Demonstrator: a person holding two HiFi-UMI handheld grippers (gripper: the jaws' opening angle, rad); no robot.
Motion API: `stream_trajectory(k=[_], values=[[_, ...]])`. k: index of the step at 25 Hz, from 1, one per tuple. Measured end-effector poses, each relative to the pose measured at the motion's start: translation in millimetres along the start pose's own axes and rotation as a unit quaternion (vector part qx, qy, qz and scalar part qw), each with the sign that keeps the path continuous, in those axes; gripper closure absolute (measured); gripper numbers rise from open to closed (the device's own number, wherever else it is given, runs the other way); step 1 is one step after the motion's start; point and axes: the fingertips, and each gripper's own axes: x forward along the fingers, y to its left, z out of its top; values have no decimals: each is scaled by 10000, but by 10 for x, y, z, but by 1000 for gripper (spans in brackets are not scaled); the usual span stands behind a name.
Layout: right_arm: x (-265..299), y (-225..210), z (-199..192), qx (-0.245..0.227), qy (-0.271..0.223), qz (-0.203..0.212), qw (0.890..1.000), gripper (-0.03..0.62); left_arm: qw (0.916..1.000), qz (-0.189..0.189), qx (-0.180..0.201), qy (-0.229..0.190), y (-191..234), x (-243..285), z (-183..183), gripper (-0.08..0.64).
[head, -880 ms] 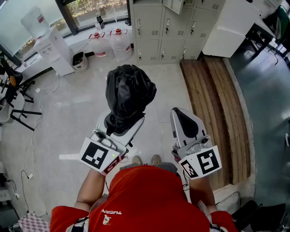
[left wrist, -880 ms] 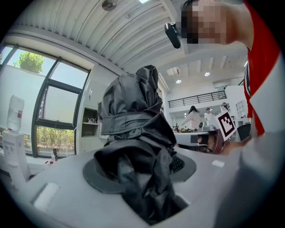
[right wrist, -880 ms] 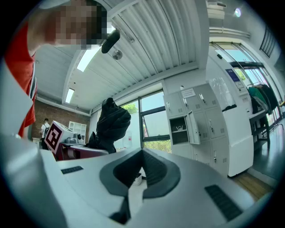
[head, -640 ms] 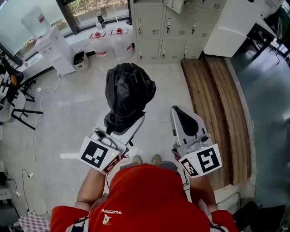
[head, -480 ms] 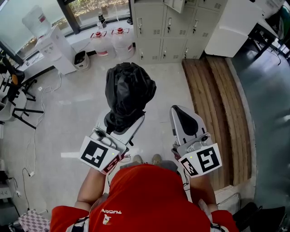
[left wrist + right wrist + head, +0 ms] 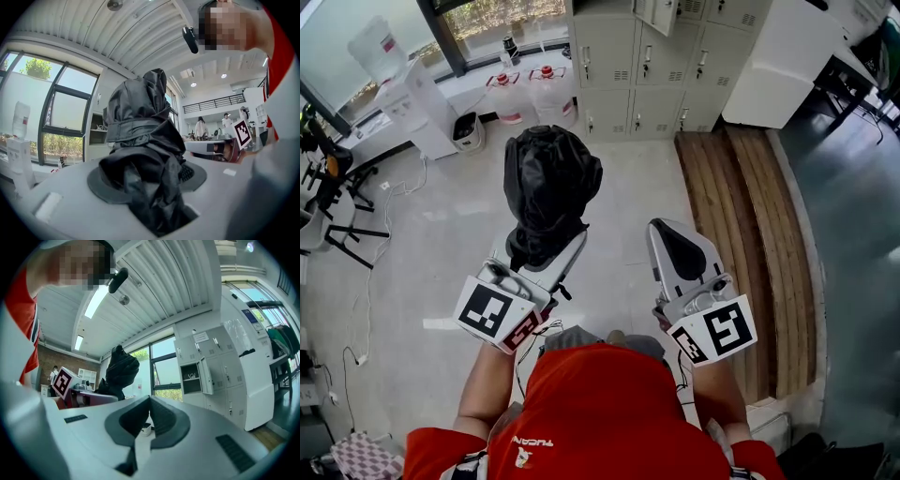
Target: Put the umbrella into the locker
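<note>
A folded black umbrella (image 6: 551, 187) stands upright out of my left gripper (image 6: 539, 255), whose jaws are shut on its lower end. In the left gripper view the crumpled fabric of the umbrella (image 6: 140, 140) fills the space between the jaws of the left gripper (image 6: 150, 180). My right gripper (image 6: 672, 246) is beside it on the right, shut and empty. Its fingertips meet in the right gripper view (image 6: 150, 399). The grey lockers (image 6: 642, 56) stand ahead against the far wall. One upper locker (image 6: 191, 379) has its door (image 6: 205, 376) swung open. The umbrella (image 6: 120, 371) shows left of it.
Two water jugs (image 6: 525, 89) and a white water dispenser (image 6: 412, 98) stand left of the lockers. A wooden slatted platform (image 6: 755, 216) runs along the right, with a white cabinet (image 6: 773, 56) behind it. Black stand legs (image 6: 337, 225) and cables lie at far left.
The left gripper and umbrella have shifted a little to the left in the head view. The lockers have come slightly nearer. The right gripper stays shut beside them.
</note>
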Motion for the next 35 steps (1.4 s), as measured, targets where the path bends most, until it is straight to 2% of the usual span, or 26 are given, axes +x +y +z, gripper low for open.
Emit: stream_trajectory(k=[8,14,19,27,35], values=[[221,-472,-12,-150,115,130,9997,589,9999,129,-28,54,93,484,-8,312],[639,-764,-131,-155,234,105,9996,589,9999,102,-112,34,450,839,-75,312],[1200,-1099,-168,-205,286,-44,9994,589,10000,15,-68,-2,972,1265,-70,312],[2318,-1626,-102,-237,163,-287,9992,589,9999,-141,94,-1,2037,1982,26,313],[3197,-1969,-165,-259,119,-469,9985,588,9995,-273,140,32,2936,2503,-6,311]])
